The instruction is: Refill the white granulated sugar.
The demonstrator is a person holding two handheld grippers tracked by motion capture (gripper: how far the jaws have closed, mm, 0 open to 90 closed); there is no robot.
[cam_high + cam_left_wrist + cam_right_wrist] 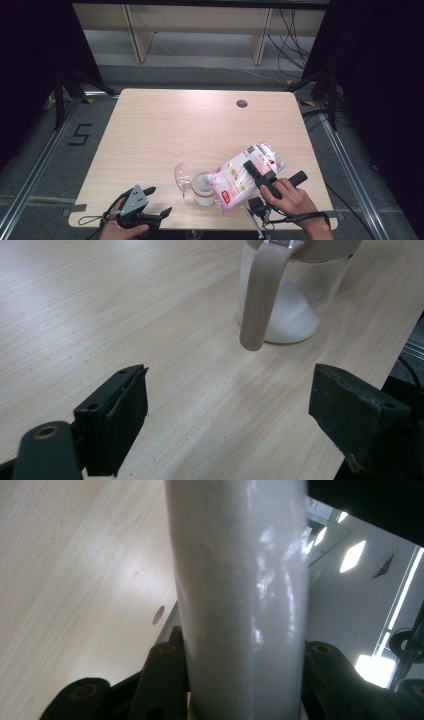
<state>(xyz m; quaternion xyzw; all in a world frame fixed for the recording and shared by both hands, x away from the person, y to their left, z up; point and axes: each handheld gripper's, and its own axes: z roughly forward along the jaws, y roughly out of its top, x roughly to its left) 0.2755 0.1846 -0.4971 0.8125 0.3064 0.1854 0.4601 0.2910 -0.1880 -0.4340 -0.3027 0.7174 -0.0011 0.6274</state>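
Wooden table (165, 130): right tongs (256, 172) clamp bag (240, 177) tilted over jar (203, 189); left tongs (155, 202) gape nearby.

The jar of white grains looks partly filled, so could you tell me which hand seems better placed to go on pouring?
Right, probably. The right gripper already clamps the bag, tilted over the jar. The left gripper rests open near the table's front edge, holding nothing.

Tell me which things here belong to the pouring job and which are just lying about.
In use: bag of white grains, held tilted by the right gripper; glass jar, partly filled; its open lid.
Lying about: left gripper, open and empty; table's cable hole.
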